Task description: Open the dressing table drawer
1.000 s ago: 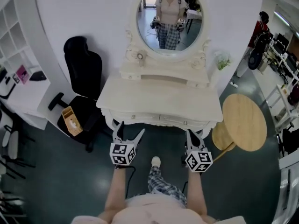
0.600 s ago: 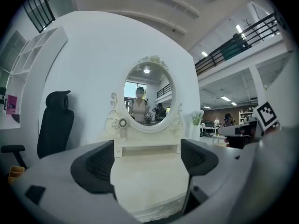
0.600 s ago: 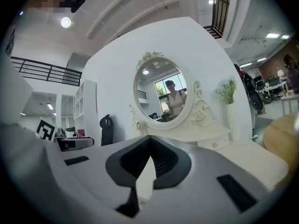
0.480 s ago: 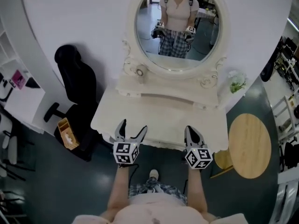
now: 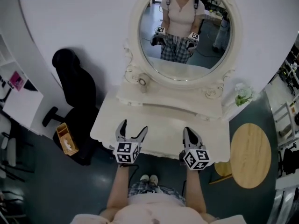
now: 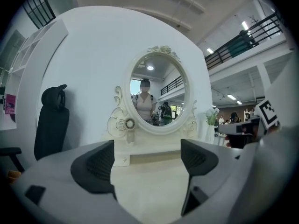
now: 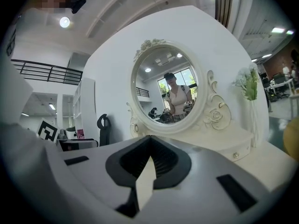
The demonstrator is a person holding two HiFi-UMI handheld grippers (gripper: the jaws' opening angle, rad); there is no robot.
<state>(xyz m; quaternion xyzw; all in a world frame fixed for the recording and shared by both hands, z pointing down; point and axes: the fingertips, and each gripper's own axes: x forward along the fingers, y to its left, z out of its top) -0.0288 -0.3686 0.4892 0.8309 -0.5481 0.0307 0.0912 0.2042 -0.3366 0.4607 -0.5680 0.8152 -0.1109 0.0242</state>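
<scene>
Where the person now stands: close against the front edge of the cream carved-wood dressing table (image 5: 163,122), nearer than a second ago.
Change noted: the drawer fronts under the worktop, in plain sight a second ago, are now hidden below its front lip in the head view. Both tools have come forward over that lip.
Left hand-held gripper (image 5: 133,128): grey, marker cube behind. Jaws wide apart with nothing between them, held above the worktop's front left.
Right hand-held gripper (image 5: 190,133): same make. Jaws closed together, tips meeting, empty, above the front right.
Task item: main drawers not seen, judged to lie just below the two tools. One small knobbed drawer (image 7: 239,153) in the raised back tier shows in the right gripper view, closed.
Oval mirror (image 5: 187,31): upright at the back, reflecting the person.
Surroundings: black office chair (image 5: 77,78) to the left, round wooden side table (image 5: 252,155) to the right.
Bearing on task: the approach looks complete. Reaching down for a knob is the likely next step, not yet begun.
</scene>
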